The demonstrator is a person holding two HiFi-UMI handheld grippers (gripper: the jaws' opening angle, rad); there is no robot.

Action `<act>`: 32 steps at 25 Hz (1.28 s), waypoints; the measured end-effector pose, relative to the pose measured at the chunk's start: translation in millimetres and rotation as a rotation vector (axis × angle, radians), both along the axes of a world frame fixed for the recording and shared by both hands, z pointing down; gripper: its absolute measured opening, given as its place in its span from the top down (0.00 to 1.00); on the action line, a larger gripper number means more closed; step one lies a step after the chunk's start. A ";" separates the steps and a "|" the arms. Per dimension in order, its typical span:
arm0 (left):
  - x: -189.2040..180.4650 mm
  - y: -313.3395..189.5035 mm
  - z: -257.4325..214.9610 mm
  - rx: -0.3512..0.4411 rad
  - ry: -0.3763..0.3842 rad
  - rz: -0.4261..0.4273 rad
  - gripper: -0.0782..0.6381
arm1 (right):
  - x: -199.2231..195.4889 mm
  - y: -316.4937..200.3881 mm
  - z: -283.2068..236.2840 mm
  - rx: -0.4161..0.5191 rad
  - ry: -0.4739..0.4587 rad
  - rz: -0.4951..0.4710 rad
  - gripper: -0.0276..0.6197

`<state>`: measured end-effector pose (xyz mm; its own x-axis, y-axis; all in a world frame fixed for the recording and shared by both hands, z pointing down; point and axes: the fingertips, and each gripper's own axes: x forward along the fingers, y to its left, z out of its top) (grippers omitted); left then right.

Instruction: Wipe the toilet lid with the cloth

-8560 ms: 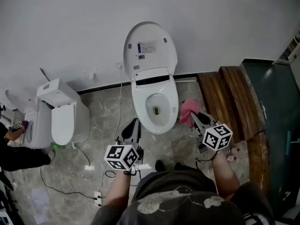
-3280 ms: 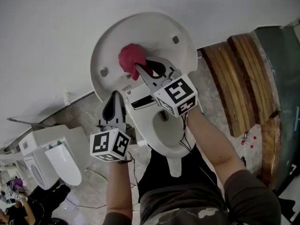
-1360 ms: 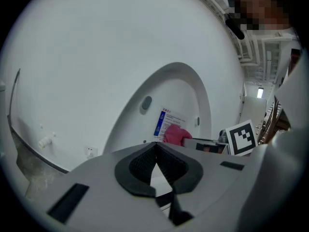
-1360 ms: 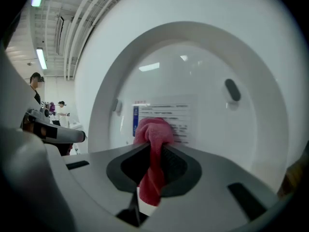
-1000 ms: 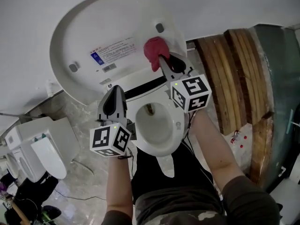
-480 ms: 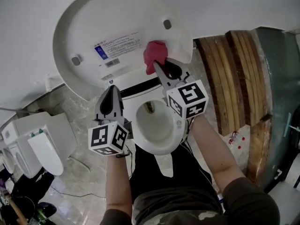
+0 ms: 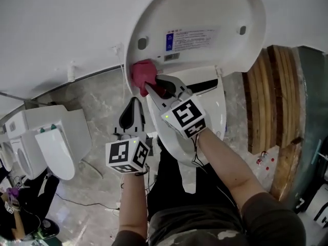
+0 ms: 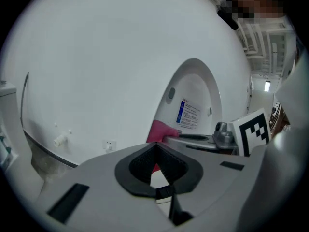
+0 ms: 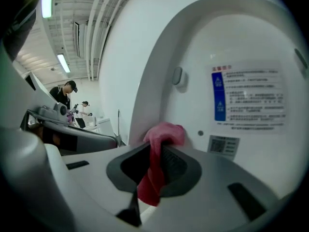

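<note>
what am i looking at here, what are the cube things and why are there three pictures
A person holds a gripping tool in each hand; the patterned cube on each is part of it. The overhead picture comes from a camera on the person's head; the other two come from cameras riding on the tools, looking along their jaws. The right tool is shut on a pink cloth, held at the left edge of the raised toilet lid. The left tool is shut and empty, beside the bowl.
</note>
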<state>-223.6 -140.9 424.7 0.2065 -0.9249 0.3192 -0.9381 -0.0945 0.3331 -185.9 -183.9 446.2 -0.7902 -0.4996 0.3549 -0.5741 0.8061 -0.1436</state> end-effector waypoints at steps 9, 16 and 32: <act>2.6 7.6 14.9 -0.031 0.010 0.040 0.88 | 18.0 -23.1 43.1 -0.022 0.067 0.117 0.89; 49.0 -10.1 31.0 -0.064 0.020 0.071 0.88 | 100.4 -44.1 62.1 -0.045 0.108 0.225 0.89; 174.9 -44.5 58.6 -0.100 0.037 0.138 0.88 | 287.0 -74.8 93.7 -0.140 0.064 0.504 0.89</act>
<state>-48.7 -185.4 483.3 0.3430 -0.8508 0.3982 -0.9055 -0.1866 0.3812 101.0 -258.7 540.0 -0.4385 -0.7564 0.4854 -0.8969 0.4029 -0.1824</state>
